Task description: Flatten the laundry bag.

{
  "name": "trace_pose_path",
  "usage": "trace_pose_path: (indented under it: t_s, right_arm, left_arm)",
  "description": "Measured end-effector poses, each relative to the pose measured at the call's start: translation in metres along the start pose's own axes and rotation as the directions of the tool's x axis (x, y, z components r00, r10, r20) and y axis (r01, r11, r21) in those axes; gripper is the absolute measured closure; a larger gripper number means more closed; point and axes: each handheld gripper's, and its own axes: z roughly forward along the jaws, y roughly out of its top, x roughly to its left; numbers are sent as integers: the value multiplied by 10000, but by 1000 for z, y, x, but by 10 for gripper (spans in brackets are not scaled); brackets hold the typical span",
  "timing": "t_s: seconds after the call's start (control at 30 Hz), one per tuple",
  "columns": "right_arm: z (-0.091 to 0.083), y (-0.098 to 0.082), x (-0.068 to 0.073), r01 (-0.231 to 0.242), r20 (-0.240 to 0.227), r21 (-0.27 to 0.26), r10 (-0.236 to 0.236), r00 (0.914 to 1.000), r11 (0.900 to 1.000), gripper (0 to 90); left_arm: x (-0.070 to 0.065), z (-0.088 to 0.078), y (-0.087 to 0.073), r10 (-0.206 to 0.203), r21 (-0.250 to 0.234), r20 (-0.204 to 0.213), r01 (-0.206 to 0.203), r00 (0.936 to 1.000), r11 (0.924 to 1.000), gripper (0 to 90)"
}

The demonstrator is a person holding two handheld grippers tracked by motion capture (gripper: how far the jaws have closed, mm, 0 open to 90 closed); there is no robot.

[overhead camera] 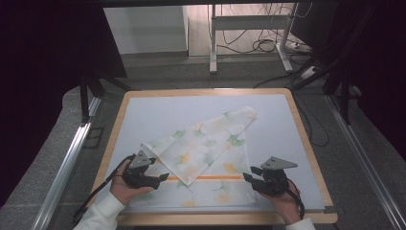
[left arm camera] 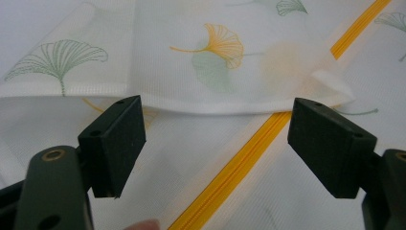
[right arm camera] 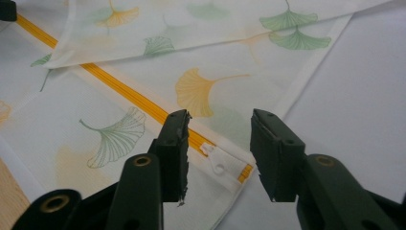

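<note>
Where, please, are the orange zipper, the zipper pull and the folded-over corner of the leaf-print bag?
orange zipper (left arm camera: 225, 175): left gripper view, mid-length.
zipper pull (right arm camera: 216, 162): right gripper view, white tab.
folded-over corner (overhead camera: 187, 178): high view, tip.

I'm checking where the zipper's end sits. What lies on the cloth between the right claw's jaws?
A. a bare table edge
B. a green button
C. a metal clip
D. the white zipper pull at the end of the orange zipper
D: in the right gripper view the white zipper pull ends the orange zipper between the right claw's open jaws, untouched by them.
</note>
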Motion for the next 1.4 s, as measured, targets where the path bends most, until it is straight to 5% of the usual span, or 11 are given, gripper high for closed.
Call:
trace_pose_path:
  t_s: [0.4,1.4]
  right_arm:
    - [0,-1,-1,105,-314,317,-95,9995,9994,872]
    - [20,-1,19,626,-1388,1093,-471,9892,9920,892]
  left_arm:
    - [0,0,0,70,-83,106,-69,9999,9999,201]
    - [-12,2,14,435,-410,521,-414,9977,9983,231]
